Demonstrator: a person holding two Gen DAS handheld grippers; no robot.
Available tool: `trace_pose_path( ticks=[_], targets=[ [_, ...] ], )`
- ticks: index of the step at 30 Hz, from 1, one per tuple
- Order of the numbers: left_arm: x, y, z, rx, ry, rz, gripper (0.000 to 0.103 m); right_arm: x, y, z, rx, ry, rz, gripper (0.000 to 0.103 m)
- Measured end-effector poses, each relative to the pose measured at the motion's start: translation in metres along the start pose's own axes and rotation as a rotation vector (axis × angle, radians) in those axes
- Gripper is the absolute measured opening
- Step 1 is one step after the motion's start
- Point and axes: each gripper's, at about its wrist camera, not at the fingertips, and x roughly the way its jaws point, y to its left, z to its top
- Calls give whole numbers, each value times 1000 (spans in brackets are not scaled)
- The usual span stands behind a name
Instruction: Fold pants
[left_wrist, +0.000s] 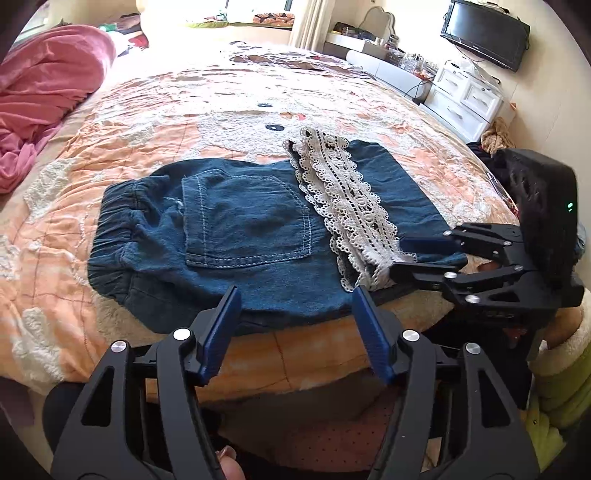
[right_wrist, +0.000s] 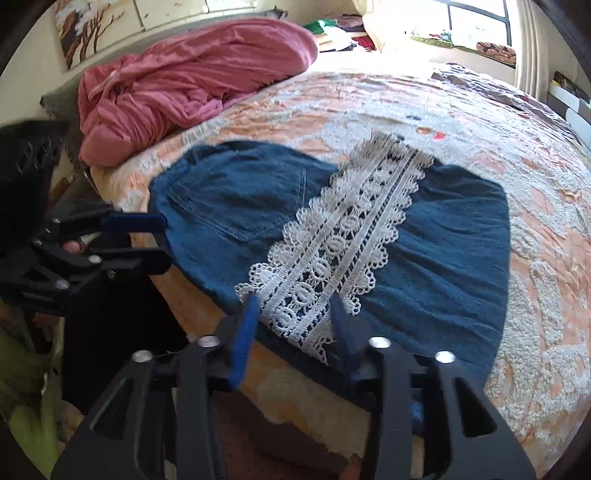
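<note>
Dark blue denim pants lie folded flat on the bed near its front edge, waistband to the left, a back pocket facing up. A band of white lace trim crosses them on the right. My left gripper is open, its fingertips at the pants' near edge. My right gripper is open at the near end of the lace. In the right wrist view the right gripper straddles the lace on the pants, and the left gripper is open at the pants' left edge.
The bed has an orange and white quilt. A pink blanket is heaped at the far left. White drawers and a wall TV stand at the far right. The bed's front edge drops off just below the pants.
</note>
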Motion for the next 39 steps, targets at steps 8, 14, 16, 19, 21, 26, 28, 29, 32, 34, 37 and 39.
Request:
trace_pose_path(
  ticks=[8,14,16,19,21,26,28,29,32,34,37,39],
  targets=[
    [-18,12,1,-20,-32,44,73,-22,2,26,22,-58,-3,64],
    [-28,23,1,-41,-57,58,87,-18,9,56,4,-70,-6,78],
    [-28,28,0,-52,-57,67,91,-12,11,66,-4,-64,-5,78],
    [-29,38,-2,-77,-58,70,93,-2,12,79,-1,-50,5,82],
    [-29,46,-4,-101,-58,71,93,4,12,88,1,-43,6,86],
    [-26,62,-7,-152,-56,76,93,23,18,106,-15,-17,10,90],
    [-24,70,-8,-189,-53,65,93,32,21,112,-18,-1,18,91],
    [-22,72,-10,-205,-51,60,93,35,22,115,-20,3,20,91],
    [-17,81,-14,-260,-38,29,93,47,28,123,-42,23,17,91],
    [-13,86,-17,-286,-26,1,93,54,31,128,-55,34,23,91],
    [-9,89,-20,-319,-19,-45,93,65,37,137,-74,49,48,91],
    [-7,90,-21,-336,-17,-66,93,74,43,142,-98,61,54,91]
  ],
)
